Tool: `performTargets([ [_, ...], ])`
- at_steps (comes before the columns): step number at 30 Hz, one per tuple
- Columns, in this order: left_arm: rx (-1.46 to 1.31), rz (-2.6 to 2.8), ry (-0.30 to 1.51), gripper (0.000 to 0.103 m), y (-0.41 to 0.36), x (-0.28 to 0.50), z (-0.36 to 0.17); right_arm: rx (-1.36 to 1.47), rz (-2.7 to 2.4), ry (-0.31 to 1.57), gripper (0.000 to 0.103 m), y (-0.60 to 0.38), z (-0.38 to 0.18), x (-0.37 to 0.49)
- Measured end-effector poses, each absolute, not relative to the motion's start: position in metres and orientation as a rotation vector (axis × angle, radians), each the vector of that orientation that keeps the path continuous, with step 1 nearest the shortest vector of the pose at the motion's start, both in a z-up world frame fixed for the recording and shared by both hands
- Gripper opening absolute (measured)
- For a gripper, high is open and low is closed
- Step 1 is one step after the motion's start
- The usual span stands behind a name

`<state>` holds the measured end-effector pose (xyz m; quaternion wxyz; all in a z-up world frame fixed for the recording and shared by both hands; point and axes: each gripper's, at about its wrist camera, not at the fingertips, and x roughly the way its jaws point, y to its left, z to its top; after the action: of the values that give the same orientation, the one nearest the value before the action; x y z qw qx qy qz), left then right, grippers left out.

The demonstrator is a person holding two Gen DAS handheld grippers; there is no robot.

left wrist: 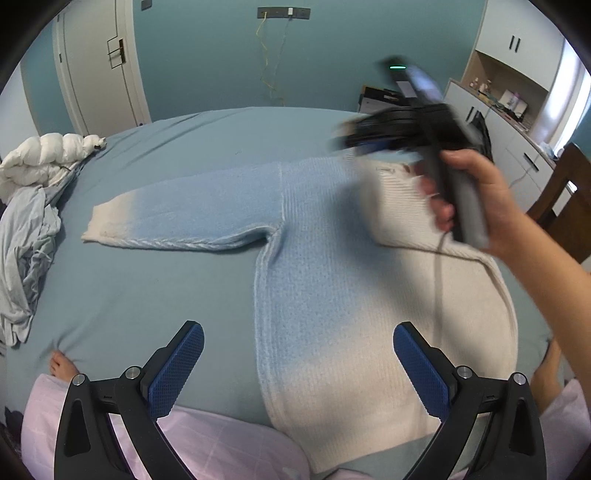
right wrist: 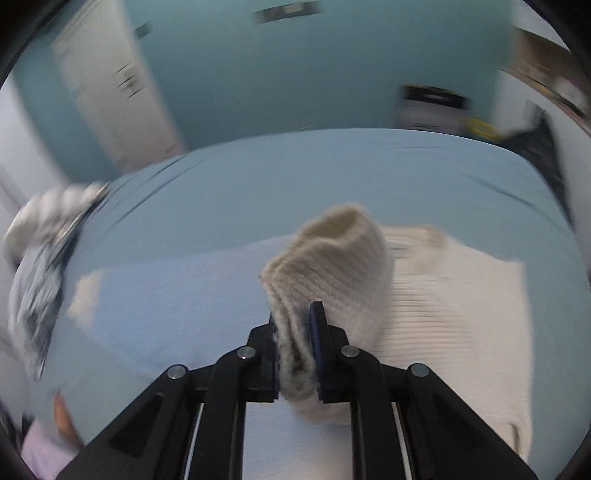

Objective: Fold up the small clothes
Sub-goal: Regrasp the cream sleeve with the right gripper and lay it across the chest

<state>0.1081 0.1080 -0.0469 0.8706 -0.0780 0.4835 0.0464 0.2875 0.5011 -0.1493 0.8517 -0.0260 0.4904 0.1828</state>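
Right gripper (right wrist: pixel 297 328): black linkage arms with metal pivot pins, dark blue textured pads. The pads are clenched on a bunched cuff of cream rib-knit, the end of one sleeve (right wrist: pixel 332 266), which stands up between them as a thick folded wad. In the left wrist view this gripper (left wrist: pixel 354 142) is blurred, held by a bare hand (left wrist: pixel 476 199) above the collar end of the garment; a thin dark cable hangs from it across the knit.

Left gripper (left wrist: pixel 299 365): same build, blue diamond-textured pads. Jaws spread wide, released, with nothing between them; it hovers over the hem end of the sweater.

Sweater (left wrist: pixel 325 280): soft knit, pale blue shading to cream at the hem, cuff and right half. Ribbed body, raised seam lines, a cable-like ridge along the sleeve edge. It lies flat on the bed, hem toward the camera. The other sleeve (left wrist: pixel 177 210) is stretched out flat to the left, cream cuff at its tip.

Bed (left wrist: pixel 122 295): smooth light blue sheet, faint creases near the front left edge.

Surroundings: a white quilted puffer jacket (left wrist: pixel 44 158) and a crumpled grey-blue cloth (left wrist: pixel 26 251) are heaped at the left edge of the bed, well apart from the sweater. The person's pink checked trouser legs (left wrist: pixel 229 439) and a bare foot (left wrist: pixel 61 365) show at the front. Behind the bed are a teal wall, a white door (left wrist: pixel 99 70), a wall socket strip (left wrist: pixel 283 13) with hanging cords, and white cabinets (left wrist: pixel 513 85) with a cluttered shelf. A brown wooden chair (left wrist: pixel 565 192) stands at the right.
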Motion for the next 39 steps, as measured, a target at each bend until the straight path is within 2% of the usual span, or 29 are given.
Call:
performTargets([
  [1,-0.159,0.102,1.006,0.103,0.108,0.108,-0.046,-0.064,0.523,1.079,0.041,0.538,-0.157,0.279],
  [2,-0.154,0.107,1.002,0.103,0.108,0.108,-0.046,-0.055,0.608,1.11,0.066,0.559,-0.162,0.272],
  [3,-0.151,0.107,1.002,0.103,0.108,0.108,-0.046,-0.023,0.704,1.136,0.078,0.587,-0.17,0.258],
  [5,-0.154,0.102,1.008,0.103,0.108,0.108,-0.047,0.01,0.736,1.14,0.086,0.6,-0.178,0.241],
  [8,-0.155,0.095,1.021,0.103,0.106,0.11,-0.05,-0.048,0.701,1.181,0.087,0.596,-0.199,0.219],
  [10,-0.15,0.096,1.02,0.103,0.105,0.11,-0.05,-0.128,0.595,1.157,0.087,0.547,-0.221,0.235],
  [14,-0.137,0.097,1.025,0.103,0.101,0.112,-0.052,-0.247,0.349,1.203,0.087,0.422,-0.225,0.275],
  [20,-0.111,0.101,1.047,0.103,0.095,0.116,-0.059,-0.406,-0.138,1.264,0.087,0.274,-0.276,0.258],
  [21,-0.108,0.101,1.048,0.103,0.095,0.116,-0.06,-0.406,-0.138,1.264,0.087,0.274,-0.276,0.258],
  [24,-0.103,0.102,1.047,0.103,0.095,0.117,-0.061,-0.282,-0.174,1.308,0.088,0.243,-0.285,0.258],
  [31,-0.092,0.097,1.039,0.103,0.092,0.116,-0.059,0.11,-0.413,1.141,0.089,0.211,-0.247,0.254],
  [33,-0.089,0.091,1.038,0.103,0.091,0.115,-0.058,0.173,-0.418,1.198,0.092,0.212,-0.259,0.255],
  [35,-0.089,0.089,1.037,0.103,0.092,0.114,-0.057,0.179,-0.394,1.353,0.102,0.196,-0.283,0.259],
  [37,-0.093,0.094,1.033,0.103,0.095,0.114,-0.056,0.21,-0.345,1.316,0.102,0.203,-0.276,0.252],
  [39,-0.106,0.1,1.034,0.103,0.099,0.115,-0.056,0.198,-0.292,1.36,0.102,0.216,-0.268,0.25],
])
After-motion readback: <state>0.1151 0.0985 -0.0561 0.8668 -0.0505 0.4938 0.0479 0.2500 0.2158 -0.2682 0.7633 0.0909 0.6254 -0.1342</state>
